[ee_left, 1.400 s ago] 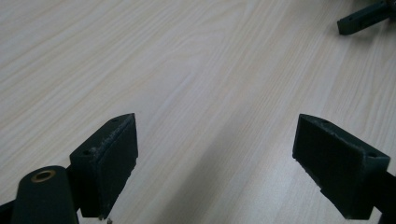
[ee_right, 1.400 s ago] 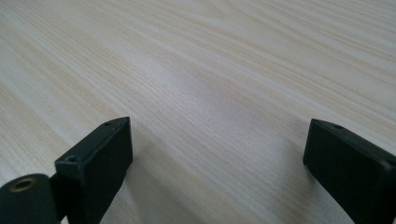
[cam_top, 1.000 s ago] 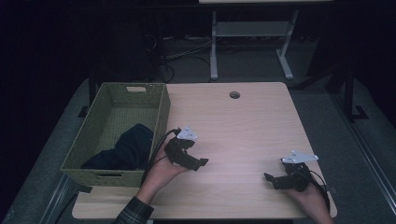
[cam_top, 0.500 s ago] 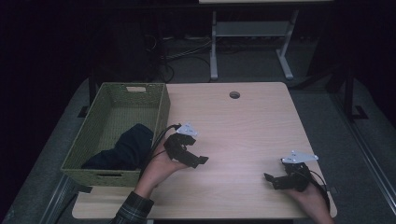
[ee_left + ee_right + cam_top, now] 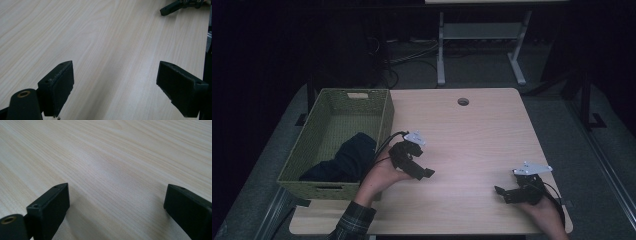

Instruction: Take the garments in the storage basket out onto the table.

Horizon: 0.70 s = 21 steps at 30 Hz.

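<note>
you have one green woven rectangular basket (image 5: 337,107) at the left edge of the pale wooden table (image 5: 472,135), and one dark blue bundle of cloth (image 5: 343,160) lying in its near end. you hold two black hand-held grippers. your left gripper (image 5: 426,172) sits just right of the basket, near the cloth but apart from it, jaws spread wide over bare wood and holding nothing. your right gripper (image 5: 501,191) rests near the table's front right corner, jaws likewise wide apart and gripping nothing.
</note>
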Each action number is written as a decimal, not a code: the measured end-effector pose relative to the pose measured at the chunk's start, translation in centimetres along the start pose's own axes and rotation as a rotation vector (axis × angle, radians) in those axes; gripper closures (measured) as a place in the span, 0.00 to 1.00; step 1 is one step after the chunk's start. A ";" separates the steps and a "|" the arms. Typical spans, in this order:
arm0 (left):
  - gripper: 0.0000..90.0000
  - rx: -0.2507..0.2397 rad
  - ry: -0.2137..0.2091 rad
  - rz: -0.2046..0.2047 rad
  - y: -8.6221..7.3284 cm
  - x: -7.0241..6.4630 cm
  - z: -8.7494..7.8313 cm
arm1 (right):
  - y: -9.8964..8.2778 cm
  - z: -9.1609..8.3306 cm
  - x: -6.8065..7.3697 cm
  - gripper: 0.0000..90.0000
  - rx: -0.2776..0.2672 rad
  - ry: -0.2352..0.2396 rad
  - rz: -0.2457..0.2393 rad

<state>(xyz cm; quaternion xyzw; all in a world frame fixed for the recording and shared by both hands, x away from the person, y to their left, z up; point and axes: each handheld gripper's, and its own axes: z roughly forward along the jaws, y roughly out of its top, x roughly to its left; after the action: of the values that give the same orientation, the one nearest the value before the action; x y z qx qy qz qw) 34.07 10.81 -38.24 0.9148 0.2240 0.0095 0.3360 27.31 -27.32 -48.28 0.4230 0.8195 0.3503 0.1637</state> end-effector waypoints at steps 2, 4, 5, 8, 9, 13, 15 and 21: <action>0.16 0.009 0.008 0.007 0.1 0.0 -0.4 | 0.0 0.0 0.0 0.07 0.001 0.000 0.002; 0.16 0.014 0.016 0.011 0.2 0.0 -0.8 | 0.0 0.0 0.0 0.07 0.000 -0.001 0.001; 0.16 0.005 0.021 0.000 0.2 -0.1 -1.1 | 0.0 0.0 0.0 0.07 -0.001 0.000 0.001; 0.16 0.007 0.022 0.005 0.2 -0.1 -1.5 | 0.0 0.0 0.0 0.07 -0.001 0.002 0.001; 0.16 0.006 0.024 0.003 0.2 -0.1 -1.6 | 0.0 0.0 0.0 0.07 -0.002 0.001 0.000; 0.16 0.010 0.033 -0.010 0.0 0.0 -2.4 | 0.0 0.0 0.0 0.07 -0.001 0.001 0.001; 0.16 0.010 0.035 -0.013 0.0 0.0 -2.7 | 0.0 0.0 0.0 0.07 -0.002 0.001 0.002; 0.16 0.010 0.048 -0.014 -0.2 0.2 -3.9 | 0.0 0.0 0.0 0.07 -0.001 0.000 0.002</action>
<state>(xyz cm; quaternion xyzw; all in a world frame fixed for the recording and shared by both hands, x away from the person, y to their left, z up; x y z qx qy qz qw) 33.52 13.41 -35.35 0.9145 0.2384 0.0280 0.3258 27.30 -27.31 -48.27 0.4236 0.8189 0.3508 0.1639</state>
